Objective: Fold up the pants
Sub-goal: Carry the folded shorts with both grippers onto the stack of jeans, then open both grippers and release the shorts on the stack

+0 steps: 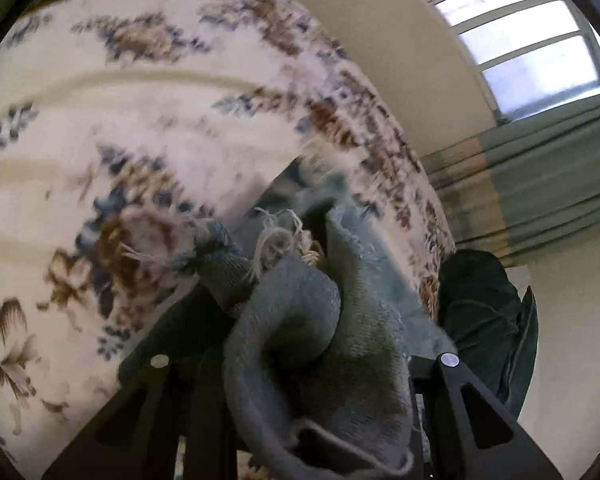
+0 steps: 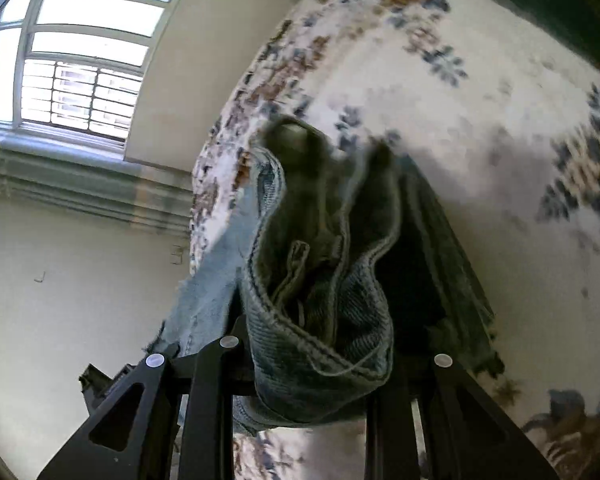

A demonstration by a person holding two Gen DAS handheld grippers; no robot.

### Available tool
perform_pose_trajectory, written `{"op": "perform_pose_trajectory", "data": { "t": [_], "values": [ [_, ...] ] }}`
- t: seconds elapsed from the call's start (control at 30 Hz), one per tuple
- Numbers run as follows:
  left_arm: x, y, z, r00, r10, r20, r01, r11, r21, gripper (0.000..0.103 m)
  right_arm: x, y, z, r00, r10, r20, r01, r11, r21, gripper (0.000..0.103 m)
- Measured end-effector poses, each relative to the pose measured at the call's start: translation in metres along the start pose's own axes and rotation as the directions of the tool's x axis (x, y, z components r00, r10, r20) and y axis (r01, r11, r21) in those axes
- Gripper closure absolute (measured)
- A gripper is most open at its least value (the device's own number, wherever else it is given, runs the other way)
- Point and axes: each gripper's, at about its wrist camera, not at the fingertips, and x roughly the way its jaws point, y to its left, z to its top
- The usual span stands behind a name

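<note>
Jeans (image 1: 320, 344) bunched btwn left gripper (image 1: 300, 360) arms, clamped on frayed hem, right gripper (image 2: 320, 356) clamped on waistband of jeans (image 2: 320, 280), both lifted just above floral bedspread (image 1: 140, 120), window (image 2: 72, 60) beyond to the side, frames blurry.

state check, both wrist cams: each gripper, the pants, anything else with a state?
left gripper: shut on the pants, frayed hem end bunched between its fingers.
right gripper: shut on the pants, stitched edge with a belt loop in its fingers.
pants: crumpled, lifted, not yet folded flat.
floral rug: flat beneath, blurred.
window: bright, looks closed.
</note>
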Motion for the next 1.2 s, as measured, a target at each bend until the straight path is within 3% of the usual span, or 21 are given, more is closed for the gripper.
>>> {"op": "perform_pose_trajectory", "data": {
  "t": [0.2,0.3,0.37,0.4,0.43,0.53,0.6,0.63,0.67,0.7,0.77,0.9,1.07,1.2],
  "values": [
    [0.002,0.004,0.001,0.996,0.022,-0.089,-0.023,1.000,-0.010,0.075,0.008,0.003,-0.002,0.998,-0.058,-0.024,0.057,0.997,-0.058,0.072],
    [-0.007,-0.007,0.006,0.992,0.074,-0.105,-0.068,0.996,0.058,0.065,-0.001,0.007,-0.009,0.993,-0.110,-0.037,0.106,0.991,-0.086,0.063],
    [-0.019,-0.015,0.004,0.988,0.135,-0.072,-0.124,0.983,0.138,0.051,-0.006,0.009,-0.010,0.985,-0.168,-0.036,0.164,0.980,-0.109,0.057],
    [-0.026,-0.021,0.003,0.984,0.170,-0.047,-0.159,0.970,0.182,0.027,-0.009,0.011,-0.011,0.982,-0.187,-0.034,0.182,0.976,-0.117,0.056],
    [-0.031,-0.025,0.002,0.980,0.198,-0.025,-0.189,0.958,0.214,0.012,-0.014,0.014,-0.015,0.975,-0.220,-0.027,0.214,0.968,-0.131,0.054],
    [-0.051,-0.038,-0.004,0.957,0.286,0.046,-0.286,0.908,0.307,0.011,-0.034,0.026,-0.027,0.943,-0.334,0.015,0.331,0.926,-0.183,0.045],
    [-0.065,-0.049,-0.014,0.928,0.358,0.102,-0.369,0.852,0.371,0.011,-0.049,0.041,-0.039,0.905,-0.418,0.077,0.423,0.870,-0.253,0.032],
    [-0.071,-0.053,-0.020,0.915,0.382,0.128,-0.400,0.824,0.402,0.011,-0.055,0.050,-0.044,0.881,-0.461,0.109,0.472,0.833,-0.290,0.020],
    [-0.079,-0.060,-0.028,0.890,0.422,0.171,-0.452,0.776,0.440,0.011,-0.060,0.058,-0.051,0.855,-0.498,0.142,0.516,0.794,-0.322,0.010],
    [-0.086,-0.065,-0.036,0.881,0.431,0.194,-0.469,0.749,0.467,0.011,-0.068,0.068,-0.060,0.829,-0.529,0.180,0.556,0.753,-0.352,0.007],
    [-0.103,-0.076,-0.055,0.868,0.442,0.226,-0.491,0.695,0.525,0.011,-0.082,0.083,-0.073,0.801,-0.554,0.227,0.596,0.704,-0.386,0.004],
    [-0.136,-0.090,-0.084,0.869,0.430,0.246,-0.487,0.651,0.582,0.011,-0.119,0.115,-0.104,0.758,-0.569,0.319,0.651,0.632,-0.420,0.000],
    [-0.192,-0.112,-0.115,0.877,0.398,0.268,-0.475,0.641,0.603,0.011,-0.177,0.157,-0.139,0.745,-0.539,0.393,0.667,0.600,-0.442,0.000],
    [-0.246,-0.134,-0.137,0.882,0.352,0.313,-0.471,0.640,0.608,0.011,-0.236,0.189,-0.175,0.750,-0.495,0.439,0.661,0.590,-0.464,0.000]
  ]
}}
